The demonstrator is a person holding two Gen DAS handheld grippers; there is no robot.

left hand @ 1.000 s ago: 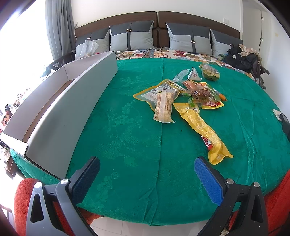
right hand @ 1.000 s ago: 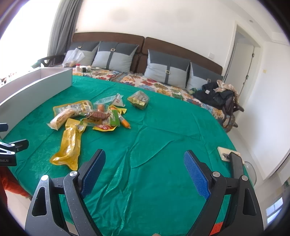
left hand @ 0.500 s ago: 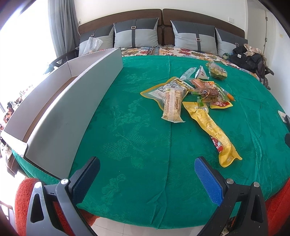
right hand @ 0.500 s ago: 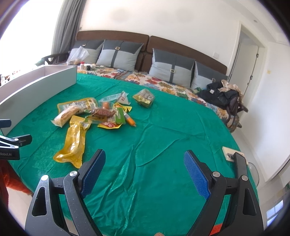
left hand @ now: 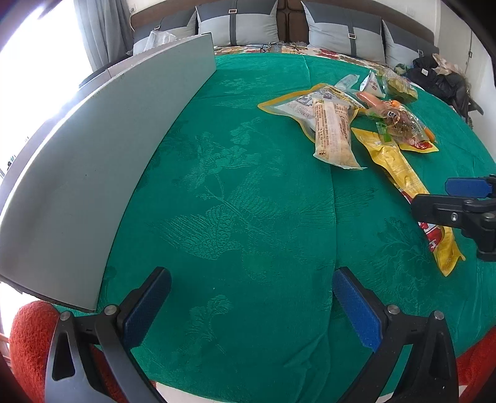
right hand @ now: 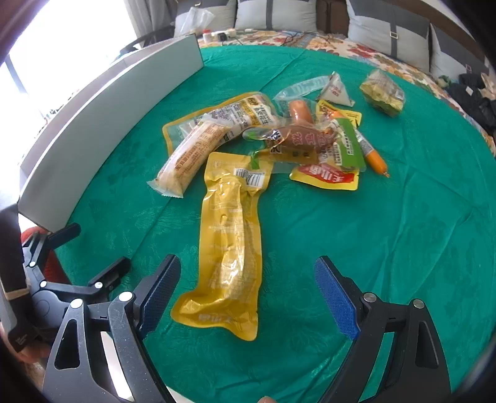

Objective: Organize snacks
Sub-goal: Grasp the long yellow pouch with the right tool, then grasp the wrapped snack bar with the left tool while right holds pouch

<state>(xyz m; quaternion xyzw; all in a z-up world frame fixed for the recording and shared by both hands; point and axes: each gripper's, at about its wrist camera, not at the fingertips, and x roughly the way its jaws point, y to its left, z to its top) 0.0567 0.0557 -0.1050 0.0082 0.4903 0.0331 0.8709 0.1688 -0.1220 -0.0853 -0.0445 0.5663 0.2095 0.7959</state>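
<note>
Right gripper (right hand: 248,297) spread wide, empty, above long yellow packet (right hand: 229,245), left gripper (left hand: 248,307) likewise wide, green tablecloth (left hand: 235,198), grey box (left hand: 93,161), cushioned bench (left hand: 338,28) behind.

We see a round tabletop (right hand: 403,235) under a cloth, with a long box (right hand: 102,124) lying along its left edge. The snacks sit in a pile right of the box, toward the far middle. Nearest us, a long pouch (right hand: 231,241) stretches away from the right tongs (right hand: 248,294), its near end between their spread fingers. Left of it, a wrapped bar (right hand: 192,152) rests partly on a flat packet (right hand: 235,114). Behind and right, a sausage stick (right hand: 372,155) lies beside overlapping sachets (right hand: 328,176), and a small bag (right hand: 383,93) sits farthest right. The left tongs (left hand: 251,310) hang over bare cloth, between box and pile. A bed with pillows (left hand: 235,18) stands behind the tabletop.
</note>
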